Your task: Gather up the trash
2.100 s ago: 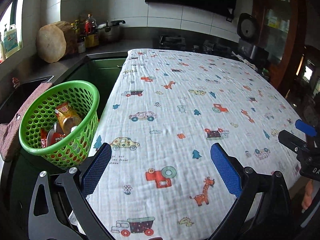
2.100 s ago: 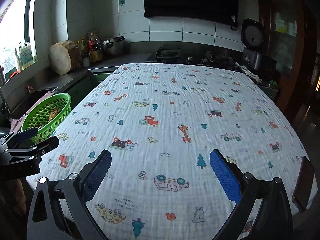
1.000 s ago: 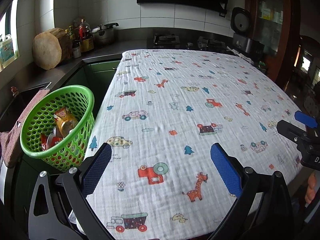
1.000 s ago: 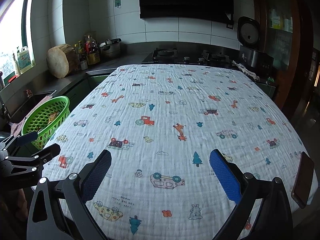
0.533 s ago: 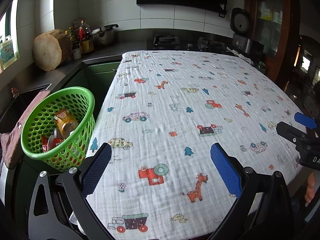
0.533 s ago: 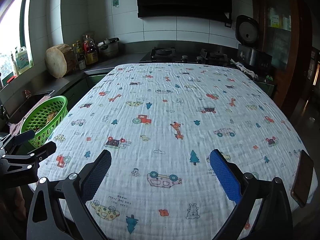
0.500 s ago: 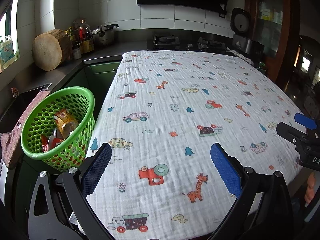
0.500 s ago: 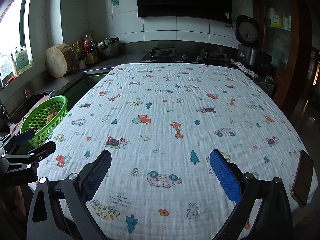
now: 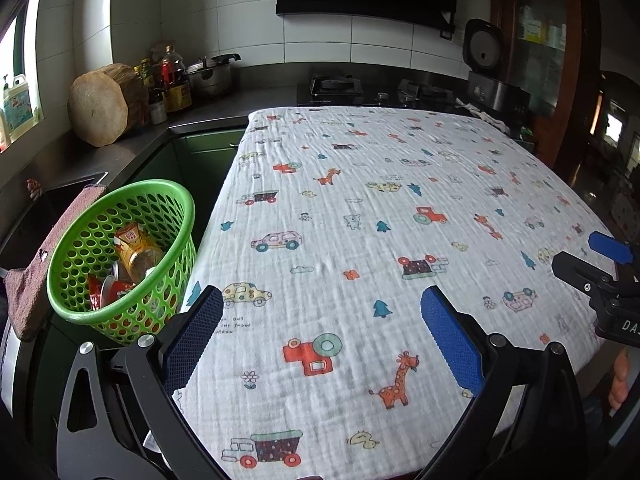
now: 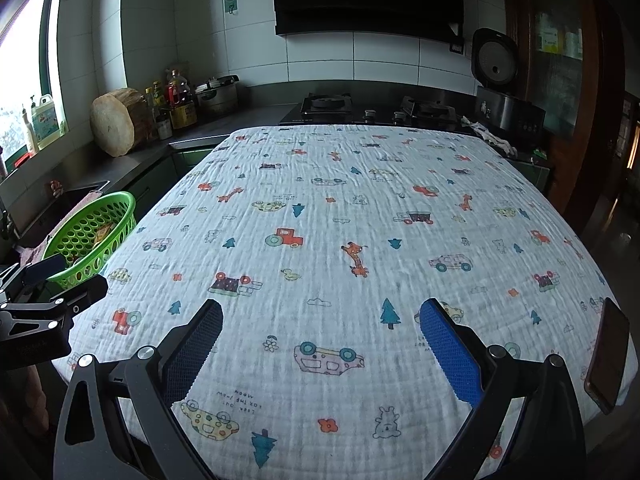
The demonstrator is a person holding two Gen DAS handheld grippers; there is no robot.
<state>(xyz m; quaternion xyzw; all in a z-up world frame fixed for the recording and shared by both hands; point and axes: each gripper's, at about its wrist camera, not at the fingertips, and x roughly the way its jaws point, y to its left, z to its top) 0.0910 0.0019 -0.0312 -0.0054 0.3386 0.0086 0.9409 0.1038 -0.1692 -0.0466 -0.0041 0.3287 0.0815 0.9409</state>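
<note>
A green perforated basket (image 9: 80, 300) stands off the table's left edge, holding trash: a yellow wrapper (image 9: 134, 246) and red packets (image 9: 112, 292). The same basket (image 10: 116, 204) shows at the left in the right wrist view. My left gripper (image 9: 322, 312) hovers open over the table's near left corner, nothing between its blue pads. My right gripper (image 10: 320, 320) is open and empty over the near edge of the patterned cloth (image 10: 340, 240). No loose trash lies on the cloth in either view.
A dark phone (image 10: 606, 356) lies at the cloth's near right corner. Behind the basket are a sink (image 9: 56, 204) with a brownish rag (image 9: 36, 276). The far counter holds a wood block (image 9: 102, 108), bottles, a pot, a stove (image 10: 328, 106) and a rice cooker (image 10: 504, 108).
Both grippers have drawn slightly back and up from the table, so the cloth appears a little farther away. Both stay open and empty. The basket has not moved.
</note>
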